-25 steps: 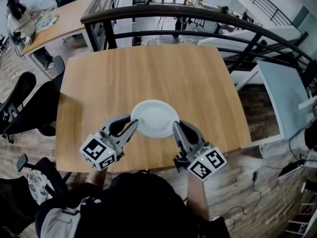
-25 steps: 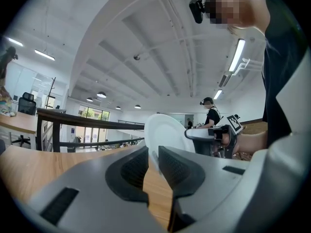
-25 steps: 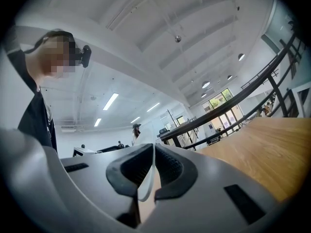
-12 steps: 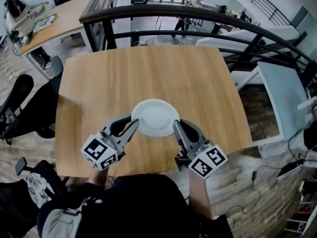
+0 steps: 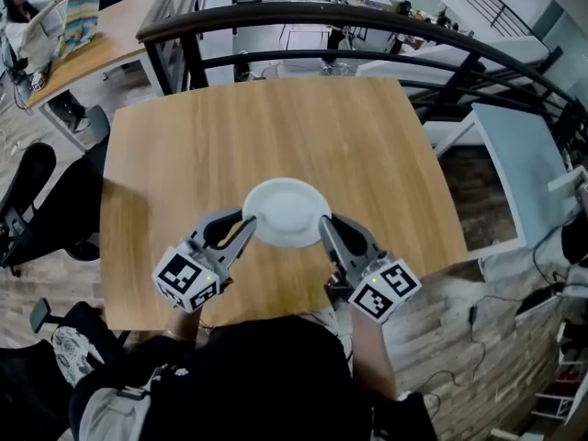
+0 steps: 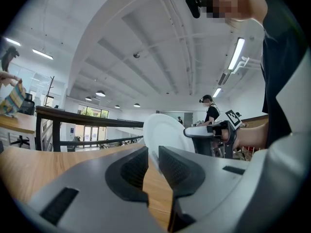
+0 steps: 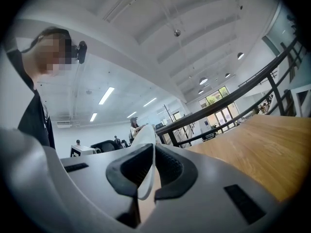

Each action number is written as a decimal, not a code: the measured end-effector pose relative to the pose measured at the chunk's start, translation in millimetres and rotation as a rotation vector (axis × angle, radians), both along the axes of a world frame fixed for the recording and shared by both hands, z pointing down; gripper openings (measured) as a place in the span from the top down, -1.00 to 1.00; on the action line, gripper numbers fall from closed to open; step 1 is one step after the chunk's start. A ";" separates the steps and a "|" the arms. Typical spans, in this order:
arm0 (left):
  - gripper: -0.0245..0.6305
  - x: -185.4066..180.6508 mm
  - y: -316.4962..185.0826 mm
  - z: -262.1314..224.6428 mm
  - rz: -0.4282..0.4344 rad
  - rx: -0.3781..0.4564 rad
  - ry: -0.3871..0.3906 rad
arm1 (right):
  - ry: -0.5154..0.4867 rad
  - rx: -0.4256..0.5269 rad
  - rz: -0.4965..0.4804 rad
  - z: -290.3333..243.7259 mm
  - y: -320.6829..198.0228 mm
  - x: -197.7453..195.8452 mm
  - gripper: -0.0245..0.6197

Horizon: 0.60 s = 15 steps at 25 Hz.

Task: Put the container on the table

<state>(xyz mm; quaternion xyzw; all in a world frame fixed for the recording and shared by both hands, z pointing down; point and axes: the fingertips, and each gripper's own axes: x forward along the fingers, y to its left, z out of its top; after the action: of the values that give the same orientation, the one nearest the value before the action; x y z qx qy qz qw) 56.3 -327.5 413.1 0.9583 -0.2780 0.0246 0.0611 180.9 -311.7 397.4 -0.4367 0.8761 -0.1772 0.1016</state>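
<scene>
I have the container (image 5: 287, 211) pinched by its rim from both sides. My left gripper (image 5: 246, 229) is nearly closed on the left edge and my right gripper (image 5: 325, 227) is clamped tight on the right edge, with only the thin lip between the pads. The container hangs between them over the near middle of the surface (image 5: 211, 127). I can't tell whether its base has touched down yet.

It looks like a shallow white dish, stiff and light, with a smooth, probably slick finish. If it is ceramic it would chip or crack on a hard drop. A thin rim gives little to bite on, so opposite edges are the right place to hold it. I judge both sides should come down level and together, or it could pivot and slide out of one grip.

The surface is bare wood with nothing else on it, so there is open room ahead and to both sides. The near edge is just behind my grippers, and a dark railing (image 5: 367, 18) runs past the far edge. Setting it down here, or slightly further in, keeps it away from the drop.
</scene>
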 end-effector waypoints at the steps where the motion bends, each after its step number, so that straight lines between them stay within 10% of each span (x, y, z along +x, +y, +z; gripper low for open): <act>1: 0.76 -0.3 -0.9 1.2 -0.005 -0.003 -0.001 | 0.000 -0.004 -0.004 1.5 -1.4 -0.2 0.85; 15: 0.75 -12.6 -23.9 24.7 -0.075 -0.016 -0.055 | 0.006 -0.058 -0.076 27.1 -31.0 -12.6 0.85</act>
<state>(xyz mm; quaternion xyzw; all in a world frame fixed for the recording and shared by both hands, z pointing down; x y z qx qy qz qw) 43.6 -351.3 437.8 0.9457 -0.3152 0.0507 0.0619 168.3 -342.6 424.5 -0.4063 0.8869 -0.2050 0.0792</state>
